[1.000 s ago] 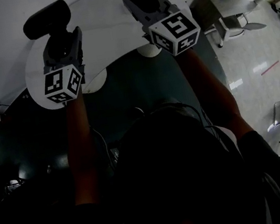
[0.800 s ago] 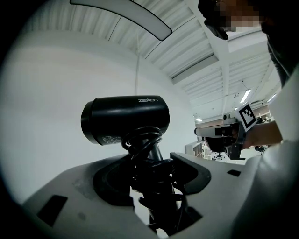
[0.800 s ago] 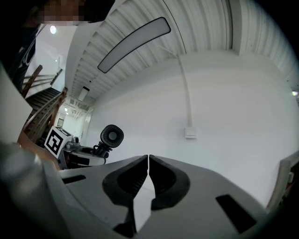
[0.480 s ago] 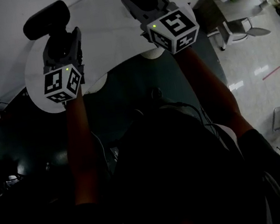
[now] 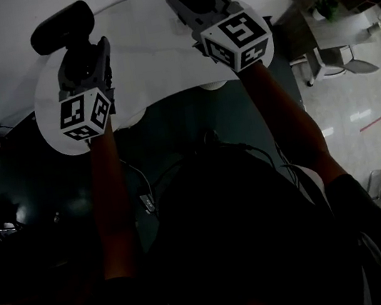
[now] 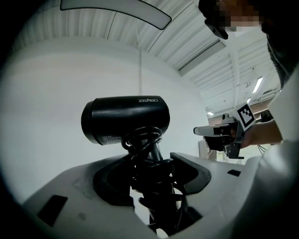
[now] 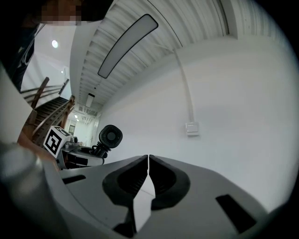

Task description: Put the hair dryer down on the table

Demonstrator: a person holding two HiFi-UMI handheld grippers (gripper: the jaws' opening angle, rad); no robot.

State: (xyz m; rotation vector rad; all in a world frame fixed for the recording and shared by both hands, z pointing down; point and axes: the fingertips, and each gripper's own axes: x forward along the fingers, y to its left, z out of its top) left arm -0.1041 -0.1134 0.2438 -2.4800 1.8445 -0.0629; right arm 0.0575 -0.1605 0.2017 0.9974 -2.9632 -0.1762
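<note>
— Black plastic hair dryer point(image 6: 125, 120), short barrel on a slim handle: where is it?

— In the left claw point(image 6: 156, 175). The left gripper view shows the handle standing upright between the two jaws. The barrel sits on top and lies crosswise against a plain white wall point(image 6: 51, 88). A black cord point(image 6: 142, 139) is coiled round the handle just under the barrel.

— How far open is that claw?

— Barely at all. It is clamped on the handle and the cord loops, and the dark pads press in from both sides with no gap I can make out.

— And the tabletop?

— In the head view a white rounded tabletop point(image 5: 152, 53) lies beneath both claws. The hair dryer shows over its far left edge, with the barrel beyond the claw's tip. No view shows the dryer touching the surface, so I cannot tell whether they meet. The claw alone has hold of it.

— What about the other side?

— The right claw point(image 7: 148, 173) has nothing in it. Its jaws stand together with only a hairline slit between the ribbed pads. In the head view it is well apart from the left claw, over the far right part of the tabletop. In the right gripper view the dryer appears small at the left, with its round grille end facing the camera.
</note>
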